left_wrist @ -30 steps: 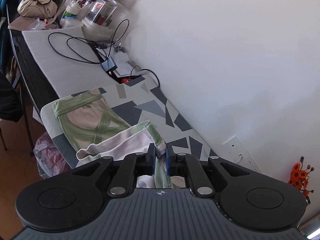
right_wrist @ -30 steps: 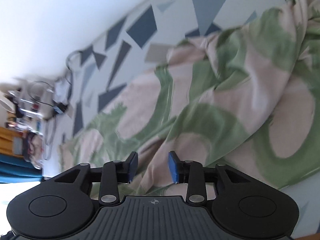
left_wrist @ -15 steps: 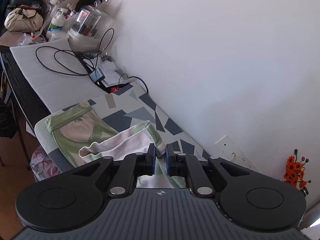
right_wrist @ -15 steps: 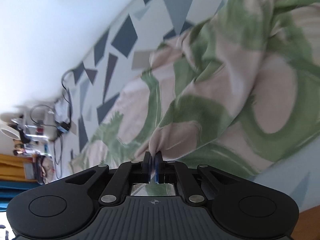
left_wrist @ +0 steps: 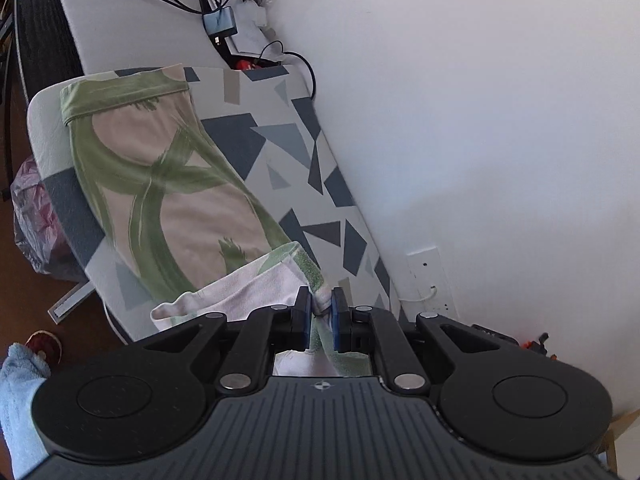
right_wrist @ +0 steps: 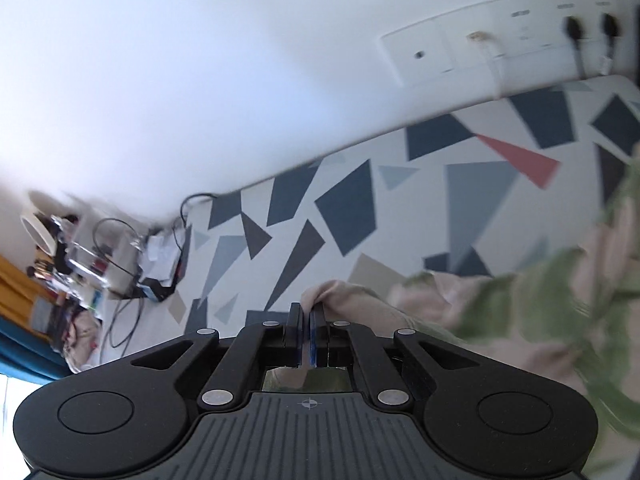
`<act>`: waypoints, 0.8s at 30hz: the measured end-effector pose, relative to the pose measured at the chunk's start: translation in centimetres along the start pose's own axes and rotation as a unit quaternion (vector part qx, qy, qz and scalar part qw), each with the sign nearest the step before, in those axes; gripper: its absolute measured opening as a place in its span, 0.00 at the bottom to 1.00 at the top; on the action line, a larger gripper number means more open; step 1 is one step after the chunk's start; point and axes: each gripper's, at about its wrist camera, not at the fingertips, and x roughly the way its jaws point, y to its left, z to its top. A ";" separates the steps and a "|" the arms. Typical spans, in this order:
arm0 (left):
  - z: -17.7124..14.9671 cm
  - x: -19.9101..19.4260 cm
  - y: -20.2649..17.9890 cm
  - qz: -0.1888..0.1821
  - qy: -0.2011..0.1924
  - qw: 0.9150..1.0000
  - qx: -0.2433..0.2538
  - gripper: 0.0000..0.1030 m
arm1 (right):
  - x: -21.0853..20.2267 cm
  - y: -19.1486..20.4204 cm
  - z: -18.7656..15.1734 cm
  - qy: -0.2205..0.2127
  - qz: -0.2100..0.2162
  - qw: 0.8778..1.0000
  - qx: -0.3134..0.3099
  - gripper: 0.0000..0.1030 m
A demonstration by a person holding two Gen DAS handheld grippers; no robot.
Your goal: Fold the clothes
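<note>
A pink garment with broad green brush strokes (left_wrist: 172,184) lies along an ironing board with a grey and blue triangle cover (left_wrist: 280,152). Its green hem is at the board's far end. My left gripper (left_wrist: 320,312) is shut on a lifted corner of the garment, whose pale inner side shows. In the right wrist view, my right gripper (right_wrist: 306,320) is shut on a pinched fold of the same garment (right_wrist: 540,312), which trails blurred to the right above the board cover (right_wrist: 360,208).
A white wall (left_wrist: 480,120) with a socket plate (right_wrist: 480,52) runs along the board. Beyond the board's end, cables and a charger (left_wrist: 218,20) lie on a white desk. A plastic bag (left_wrist: 32,216) sits on the floor to the left.
My right gripper shut on a fold of the garment and lifted it, swinging toward the wall. My left gripper, still shut on the corner, tilted down over the board.
</note>
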 end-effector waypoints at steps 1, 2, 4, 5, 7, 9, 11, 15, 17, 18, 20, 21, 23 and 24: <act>1.3 1.1 0.2 0.009 -0.009 1.000 0.016 0.10 | 2.2 0.8 0.8 0.004 -0.007 1.000 -0.002 0.02; 2.7 2.3 0.3 0.018 -0.018 0.999 0.034 0.10 | 4.3 1.6 1.6 0.009 -0.014 1.000 -0.004 0.02; 5.6 4.9 0.9 0.048 -0.041 0.997 0.045 0.11 | 8.7 3.9 2.8 0.000 -0.035 0.999 -0.030 0.03; 6.6 5.8 1.2 0.060 -0.041 0.996 0.044 0.15 | 10.6 4.4 3.3 -0.011 -0.041 0.999 -0.030 0.03; 8.6 7.5 2.0 0.079 -0.034 0.995 0.039 0.55 | 14.3 5.2 4.1 -0.025 -0.056 0.998 -0.025 0.08; 10.6 9.2 2.7 0.099 -0.027 0.994 0.035 0.58 | 16.5 5.4 4.2 -0.043 -0.099 0.994 -0.012 0.29; 12.5 10.9 3.5 0.119 -0.020 0.992 0.030 0.59 | 17.2 5.9 3.4 -0.049 -0.117 0.991 -0.029 0.39; 12.4 9.0 4.6 0.101 0.001 0.995 0.026 0.63 | 16.1 7.0 0.6 -0.018 -0.074 0.991 -0.111 0.39; 11.2 8.1 5.2 0.092 0.025 0.995 0.015 0.63 | 14.8 7.0 -1.3 0.009 -0.047 0.986 -0.162 0.39; 10.3 7.7 5.5 0.086 0.038 0.996 0.003 0.63 | 14.1 7.0 -2.3 0.023 -0.035 0.982 -0.186 0.39; 8.4 7.0 6.1 0.075 0.066 0.995 -0.022 0.63 | 12.5 6.9 -4.6 0.042 -0.018 0.967 -0.250 0.40; 7.4 6.6 6.3 0.069 0.079 0.994 -0.034 0.63 | 11.6 7.0 -5.7 0.043 -0.016 0.957 -0.286 0.41; 5.5 6.2 6.9 0.055 0.103 0.991 -0.068 0.64 | 10.1 7.1 -7.7 0.037 -0.028 0.932 -0.359 0.50; 4.6 6.4 7.2 0.045 0.110 0.989 -0.091 0.66 | 9.4 7.2 -8.7 0.033 -0.035 0.919 -0.392 0.50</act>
